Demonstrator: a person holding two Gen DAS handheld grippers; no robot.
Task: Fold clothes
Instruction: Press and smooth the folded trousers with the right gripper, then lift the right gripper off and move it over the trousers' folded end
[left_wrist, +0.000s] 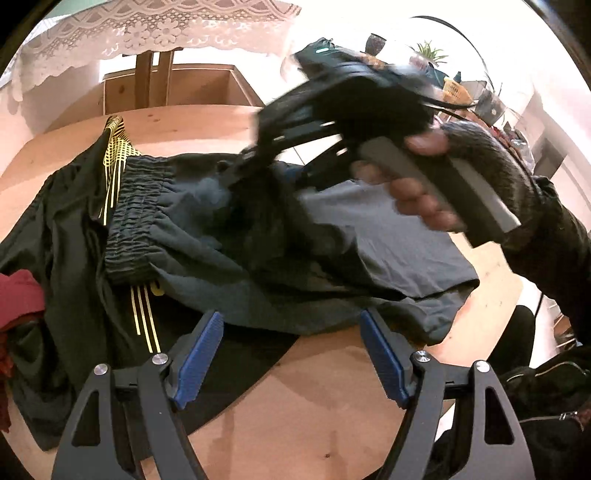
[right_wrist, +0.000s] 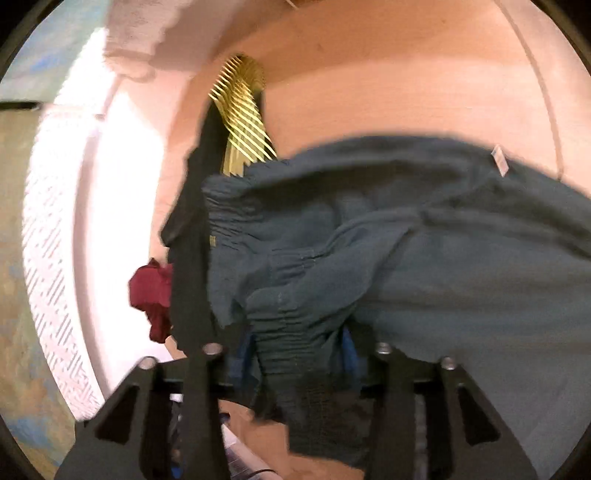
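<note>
Grey-blue shorts (left_wrist: 258, 258) spread on wooden table (left_wrist: 314, 424), partly over black garment with yellow stripes (left_wrist: 74, 258). Left gripper (left_wrist: 291, 354) above near hem, jaws wide open, empty. Right gripper (right_wrist: 295, 365) at elastic waistband, bunched cloth between jaws; actual pinch impossible to tell through blur. Red cloth (right_wrist: 151, 291) at table edge.

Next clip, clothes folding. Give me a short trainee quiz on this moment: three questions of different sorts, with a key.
1. True or false: the left gripper holds cloth.
2. The grey shorts partly overlie which item? A) the black garment with yellow stripes B) a white towel C) blue jeans
3. What colour is the small garment beside the black one?
Key: 1 false, it is open and empty; 2 A; 3 dark red.
</note>
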